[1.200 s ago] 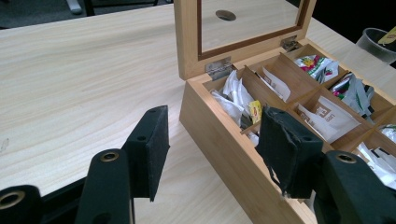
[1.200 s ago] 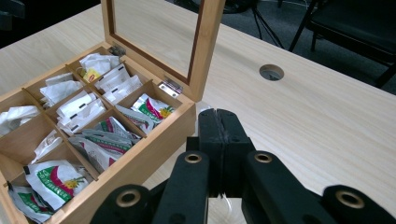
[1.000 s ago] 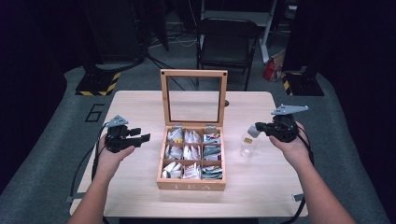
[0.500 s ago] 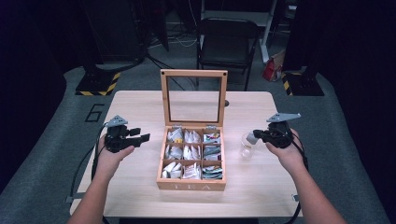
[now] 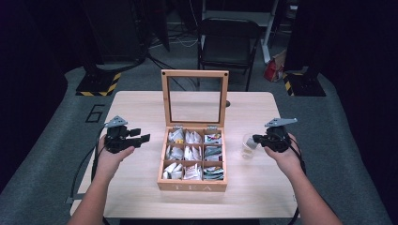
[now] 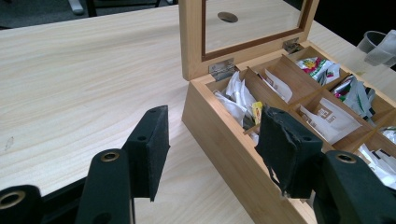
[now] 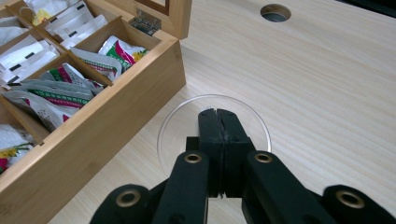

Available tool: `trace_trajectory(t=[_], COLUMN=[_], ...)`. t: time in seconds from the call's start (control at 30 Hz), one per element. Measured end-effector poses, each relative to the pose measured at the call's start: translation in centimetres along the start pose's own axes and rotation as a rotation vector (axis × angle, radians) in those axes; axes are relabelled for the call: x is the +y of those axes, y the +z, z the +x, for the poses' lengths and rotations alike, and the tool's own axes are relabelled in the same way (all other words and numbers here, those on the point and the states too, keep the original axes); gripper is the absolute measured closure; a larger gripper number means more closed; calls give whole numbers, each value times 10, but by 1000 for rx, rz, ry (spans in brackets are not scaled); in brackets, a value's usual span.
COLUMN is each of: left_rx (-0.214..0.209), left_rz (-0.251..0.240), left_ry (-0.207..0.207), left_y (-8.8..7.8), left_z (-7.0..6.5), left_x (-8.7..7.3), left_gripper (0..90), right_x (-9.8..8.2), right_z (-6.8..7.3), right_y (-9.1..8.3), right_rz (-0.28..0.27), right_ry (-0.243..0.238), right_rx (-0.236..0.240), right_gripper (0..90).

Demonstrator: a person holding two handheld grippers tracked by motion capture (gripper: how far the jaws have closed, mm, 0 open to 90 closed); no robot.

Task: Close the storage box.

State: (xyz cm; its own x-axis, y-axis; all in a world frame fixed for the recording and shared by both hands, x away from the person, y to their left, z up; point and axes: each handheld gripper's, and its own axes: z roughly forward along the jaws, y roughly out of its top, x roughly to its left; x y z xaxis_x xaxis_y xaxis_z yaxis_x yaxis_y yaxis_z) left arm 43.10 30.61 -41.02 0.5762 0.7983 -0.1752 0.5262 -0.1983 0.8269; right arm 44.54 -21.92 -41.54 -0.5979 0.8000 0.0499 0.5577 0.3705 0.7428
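Right tongs (image 5: pixel 259 139) have sunk w/ the cup (image 5: pixel 247 146), pressed together on its rim to set it on the worktop (image 5: pixel 141 105) beside the tea box (image 5: pixel 193 185); left tongs (image 6: pixel 210 140) spread, empty, waiting nr box

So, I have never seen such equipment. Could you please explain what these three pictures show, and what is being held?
A person holds a hand-held gripper in each hand. One camera looks down from above; one rides on each gripper.

On the wooden table stands an open tea box with packets sorted in its compartments. Beside it stands a clear plastic cup.

The left gripper hovers beside the box, fingers apart, holding nothing. The right gripper is over the cup with its fingers pressed together; whether they pinch the rim, I cannot tell.
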Motion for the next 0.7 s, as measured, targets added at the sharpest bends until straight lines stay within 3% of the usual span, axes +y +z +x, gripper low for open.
trace_trajectory(t=[0.27, 0.43, 0.7], left_rx=[1, 1, 3], left_rz=[-1, -1, -9], left_ry=[0, 1, -6], left_y=[0, 0, -1], left_z=[0, 0, 0], left_x=[0, 0, 0], left_gripper=[433, 432, 431], right_x=[-7, -9, 5], right_z=[-3, -4, 2], right_y=[8, 13, 8], right_rz=[17, 24, -1], right_ry=[11, 36, 14], right_rx=[-9, -23, -21], right_gripper=[890, 784, 691])
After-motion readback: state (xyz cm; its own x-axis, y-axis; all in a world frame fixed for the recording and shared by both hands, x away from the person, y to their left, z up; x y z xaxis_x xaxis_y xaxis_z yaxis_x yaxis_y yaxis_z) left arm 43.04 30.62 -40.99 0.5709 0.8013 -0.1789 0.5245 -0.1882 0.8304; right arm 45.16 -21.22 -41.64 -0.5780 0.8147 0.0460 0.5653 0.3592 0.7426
